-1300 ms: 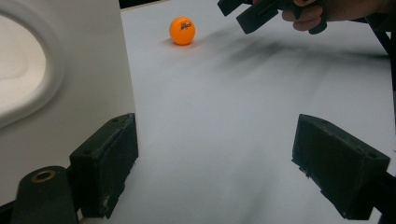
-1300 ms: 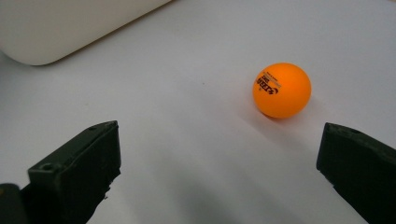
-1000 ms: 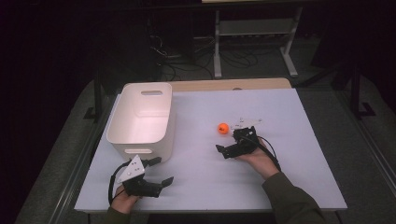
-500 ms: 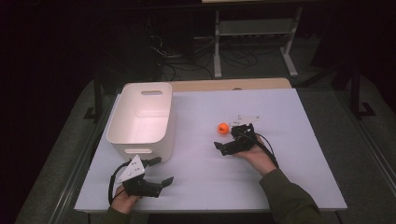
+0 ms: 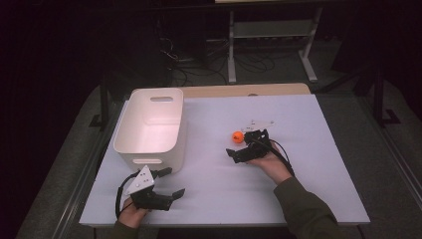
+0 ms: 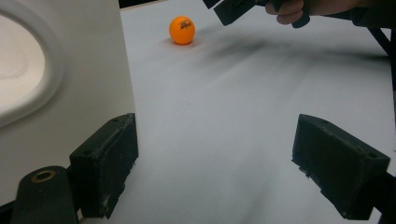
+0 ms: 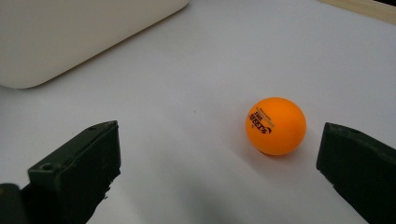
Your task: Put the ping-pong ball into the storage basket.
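Risk first: the orange ball [image 7: 276, 125] sits loose on the white table [image 5: 308, 199], off-centre in the right gripper [image 5: 247, 146] opening, close to the right-hand jaw and well away from the left-hand one. Closing from here, I'd expect the near jaw to hit first and knock the ball out ahead of the jaws instead of pinching it; it's round, light and on a smooth top, so it'll roll. Needs recentring before the squeeze. Also a shallow approach: the jaws look low to the surface, so a pad could scrape the table or ride over the ball. Left to right now. Left gripper [image 5: 159, 191]: jaws wide, nothing between them, holding nothing; the white bin [image 5: 152, 124] wall is just beside its left-hand jaw, can't tell if touching, and swinging that way would bump it. From its camera the ball [image 6: 182, 30] is far ahead, up past the bin corner, with the right hand [image 6: 299, 7] beyond it. Right gripper: jaws wide open, ball between them but not gripped, gap visible on both sides, no contact. Bin lies off past its left-hand jaw, well apart.
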